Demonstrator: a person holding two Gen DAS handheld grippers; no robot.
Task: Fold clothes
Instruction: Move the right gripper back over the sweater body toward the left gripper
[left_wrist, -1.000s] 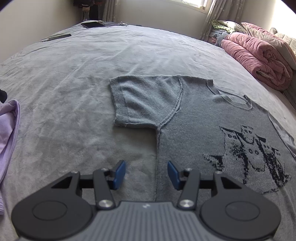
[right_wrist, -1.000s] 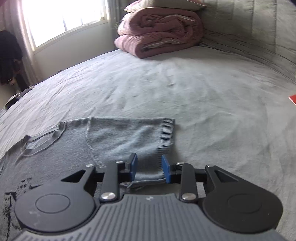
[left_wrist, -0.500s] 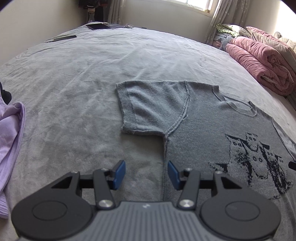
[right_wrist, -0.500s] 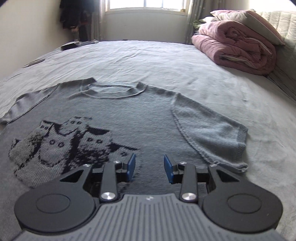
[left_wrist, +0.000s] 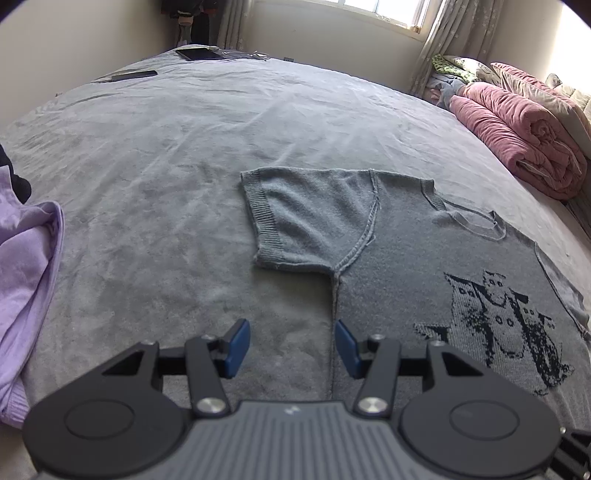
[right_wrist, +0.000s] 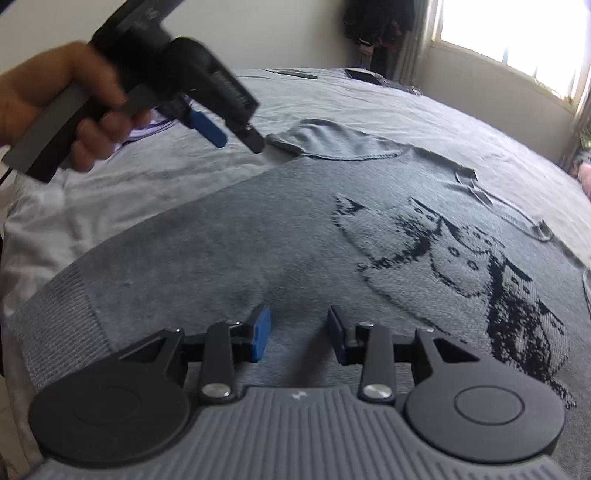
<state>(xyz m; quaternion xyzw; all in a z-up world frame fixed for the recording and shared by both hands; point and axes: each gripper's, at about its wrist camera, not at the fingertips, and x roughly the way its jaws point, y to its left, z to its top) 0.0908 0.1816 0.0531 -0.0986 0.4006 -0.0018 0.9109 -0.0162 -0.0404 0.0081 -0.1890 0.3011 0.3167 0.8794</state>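
- Left gripper (left_wrist: 291, 349): tilted downward, blue pads parted, nothing between them.
- Left hand (right_wrist: 70, 107): wrapped around the grip behind its fingers (seen from the right wrist view).
- Right gripper (right_wrist: 299, 338): angled downward, pads apart and empty.

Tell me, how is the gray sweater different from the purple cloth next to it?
The gray sweater lies spread flat on the bed, while the purple cloth sits bunched up at the bed's edge. The gray sweater has a dark picture knitted into its front; the purple cloth looks plain. Neither is folded yet, and neither tool is holding them.
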